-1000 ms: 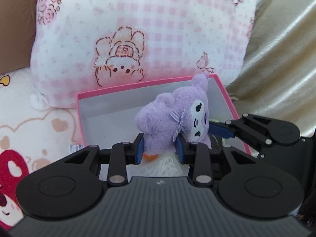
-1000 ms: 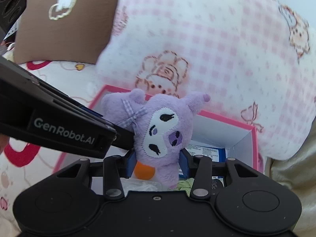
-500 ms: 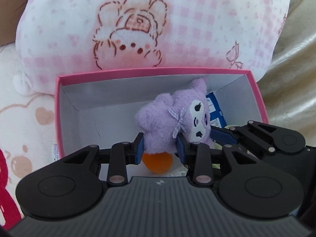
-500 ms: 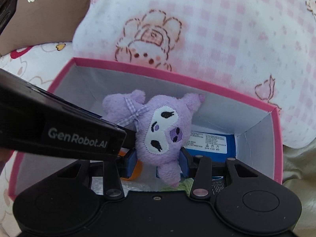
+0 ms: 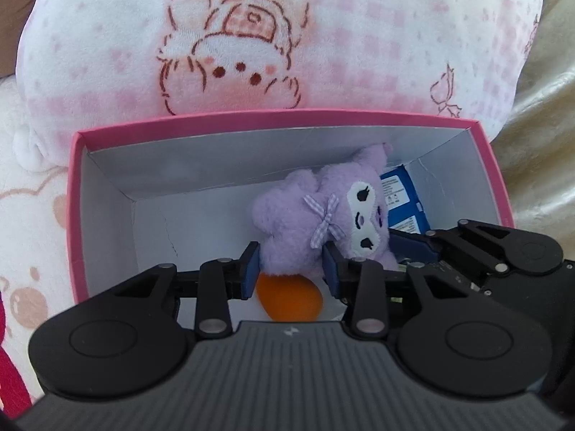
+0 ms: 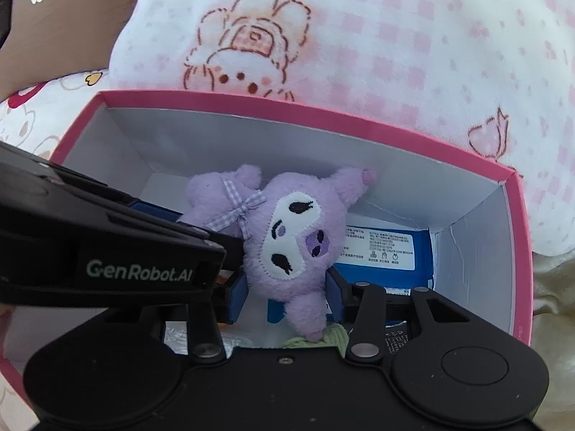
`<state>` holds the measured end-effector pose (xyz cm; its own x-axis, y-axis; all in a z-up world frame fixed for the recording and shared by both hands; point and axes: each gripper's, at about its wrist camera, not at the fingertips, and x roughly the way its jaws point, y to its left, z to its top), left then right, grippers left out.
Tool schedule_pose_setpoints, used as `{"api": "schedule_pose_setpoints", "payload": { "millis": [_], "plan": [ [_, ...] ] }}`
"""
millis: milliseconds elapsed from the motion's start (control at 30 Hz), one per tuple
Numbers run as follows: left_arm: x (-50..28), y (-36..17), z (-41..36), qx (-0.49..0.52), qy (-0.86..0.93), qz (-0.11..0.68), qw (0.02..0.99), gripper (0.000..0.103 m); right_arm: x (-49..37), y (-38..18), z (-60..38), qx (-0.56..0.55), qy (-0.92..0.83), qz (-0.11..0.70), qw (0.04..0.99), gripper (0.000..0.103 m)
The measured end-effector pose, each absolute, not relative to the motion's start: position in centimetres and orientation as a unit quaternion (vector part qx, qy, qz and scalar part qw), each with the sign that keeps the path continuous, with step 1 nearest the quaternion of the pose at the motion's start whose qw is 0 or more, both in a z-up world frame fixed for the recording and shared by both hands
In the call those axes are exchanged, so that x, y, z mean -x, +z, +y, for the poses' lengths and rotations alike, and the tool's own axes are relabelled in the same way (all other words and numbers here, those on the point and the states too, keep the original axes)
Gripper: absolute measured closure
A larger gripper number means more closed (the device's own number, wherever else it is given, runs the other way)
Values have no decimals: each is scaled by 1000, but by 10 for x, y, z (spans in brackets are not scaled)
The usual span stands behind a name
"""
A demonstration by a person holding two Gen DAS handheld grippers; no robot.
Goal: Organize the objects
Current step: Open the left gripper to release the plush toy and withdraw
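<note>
Bedding with cartoon prints carries everything here: a pink-check pillow [image 5: 287, 36] lies along the far side, its lower edge touching the far rim of a pink box [image 5: 273, 119]. The box has white inner walls; its left half shows bare floor, open room beside the left wall, while its right half is crowded. A blue packet [image 6: 388, 251] lies flat in the far right corner against the right wall. A purple plush [image 5: 316, 222] hangs inside the box, head toward the far wall, one ear near that wall. Both tools hold it: the left gripper [image 5: 291, 269] has its jaws clamped on the plush's body, and the right gripper [image 6: 287, 296] has its jaws clamped on the lower part of the head. An orange ball [image 5: 289, 300] sits on the box floor under the plush, near the near rim. A scrap of green cloth [image 6: 316, 341] shows by the right gripper's base.
</note>
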<state>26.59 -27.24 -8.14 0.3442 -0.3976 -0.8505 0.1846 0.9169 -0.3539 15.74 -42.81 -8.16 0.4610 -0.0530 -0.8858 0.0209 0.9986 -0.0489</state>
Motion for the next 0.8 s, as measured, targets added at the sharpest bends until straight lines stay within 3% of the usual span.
{"api": "schedule_pose_setpoints", "payload": {
  "millis": [167, 800],
  "plan": [
    [-262, -81, -275, 65, -163, 537, 825, 62, -152, -80, -433, 7, -24, 513, 858, 44],
    [-219, -9, -227, 27, -189, 520, 832, 53, -86, -11, -411, -50, 8, 437, 898, 44]
  ]
}}
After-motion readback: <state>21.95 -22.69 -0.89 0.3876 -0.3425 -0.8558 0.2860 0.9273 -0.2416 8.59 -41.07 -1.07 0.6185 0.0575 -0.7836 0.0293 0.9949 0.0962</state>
